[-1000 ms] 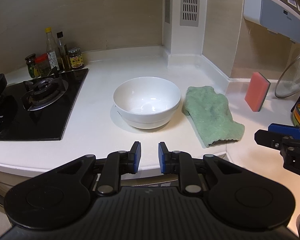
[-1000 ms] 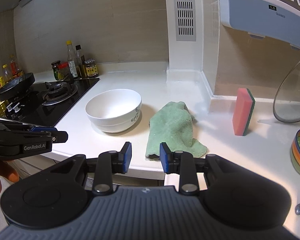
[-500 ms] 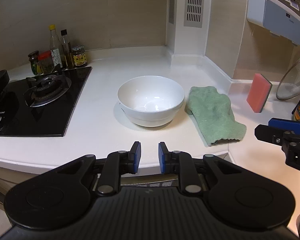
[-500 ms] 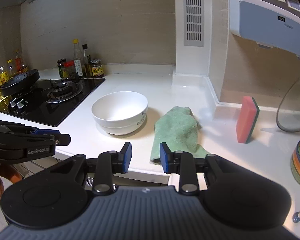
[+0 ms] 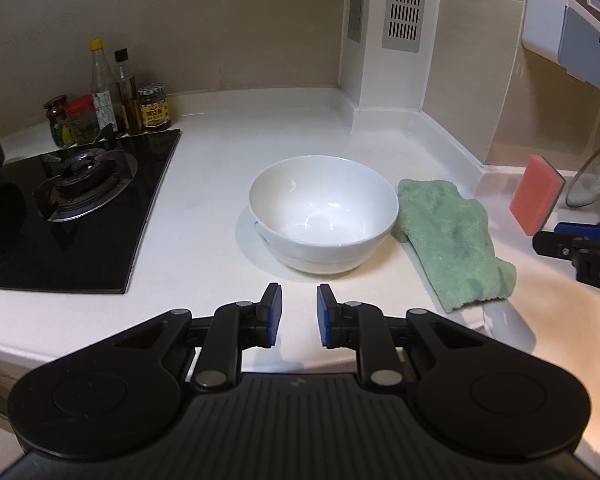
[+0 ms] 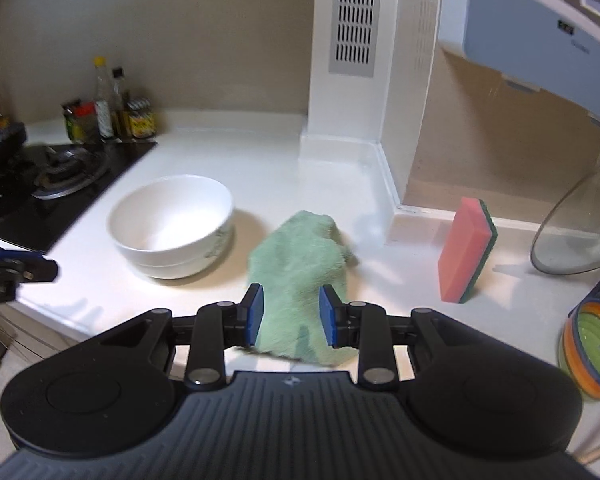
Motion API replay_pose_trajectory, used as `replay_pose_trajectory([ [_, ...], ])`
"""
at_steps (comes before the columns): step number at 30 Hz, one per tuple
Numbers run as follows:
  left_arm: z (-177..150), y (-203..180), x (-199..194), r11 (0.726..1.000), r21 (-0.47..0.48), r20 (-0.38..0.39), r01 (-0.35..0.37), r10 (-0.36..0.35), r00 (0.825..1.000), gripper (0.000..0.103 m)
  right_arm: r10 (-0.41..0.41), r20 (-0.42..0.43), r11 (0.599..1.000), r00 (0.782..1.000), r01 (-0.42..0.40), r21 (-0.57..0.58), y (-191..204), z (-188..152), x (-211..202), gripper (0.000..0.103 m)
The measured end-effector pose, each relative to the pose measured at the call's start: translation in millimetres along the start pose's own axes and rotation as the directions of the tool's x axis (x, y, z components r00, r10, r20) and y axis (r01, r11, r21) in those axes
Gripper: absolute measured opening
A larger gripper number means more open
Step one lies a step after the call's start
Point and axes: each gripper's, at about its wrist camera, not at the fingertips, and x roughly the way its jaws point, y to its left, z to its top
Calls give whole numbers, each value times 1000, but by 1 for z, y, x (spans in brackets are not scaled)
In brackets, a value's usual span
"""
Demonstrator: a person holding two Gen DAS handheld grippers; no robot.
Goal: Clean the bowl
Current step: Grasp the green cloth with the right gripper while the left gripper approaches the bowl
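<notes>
A white bowl (image 5: 323, 212) stands upright on the white counter, also seen in the right wrist view (image 6: 172, 226). A green cloth (image 5: 452, 236) lies just right of it, touching its side; it also shows in the right wrist view (image 6: 304, 280). My left gripper (image 5: 298, 314) is open and empty, hovering over the counter just in front of the bowl. My right gripper (image 6: 291, 314) is open and empty, above the near end of the cloth with the cloth between its fingers' line of sight.
A black gas hob (image 5: 60, 208) lies left of the bowl, with sauce bottles (image 5: 112, 96) behind it. A pink sponge (image 6: 466, 250) stands on edge at the right, near a glass lid (image 6: 576, 232) and a striped bowl (image 6: 590, 354).
Both grippers have moved forward over the counter. The right gripper has swung toward the cloth and its fingers stand wider apart. The bowl and cloth have not moved.
</notes>
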Motion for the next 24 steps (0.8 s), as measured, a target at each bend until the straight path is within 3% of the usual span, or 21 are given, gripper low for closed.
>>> replay_pose_trajectory([
  [4,16,8,21,999,18,-20,45,-45,999,23,-8,-65,999,998,10,30,-11,14,48,26],
  [8,36,17,41,996,43,-30,73,-72,997,23,-37,-73,998,997,40,41,-18,26,83,26],
  [14,58,32,63,996,33,-42,87,-86,995,23,-37,-146,998,989,45,54,-29,36,133,26],
  [16,63,35,70,995,31,-54,91,-90,995,23,-12,-170,997,985,24,70,-31,36,139,26],
  [18,67,38,77,995,29,-66,96,-94,993,23,15,-181,996,983,1,88,-34,36,140,6],
  [24,80,48,91,995,29,-89,94,-92,992,23,46,-86,990,995,-33,140,-43,52,115,5],
])
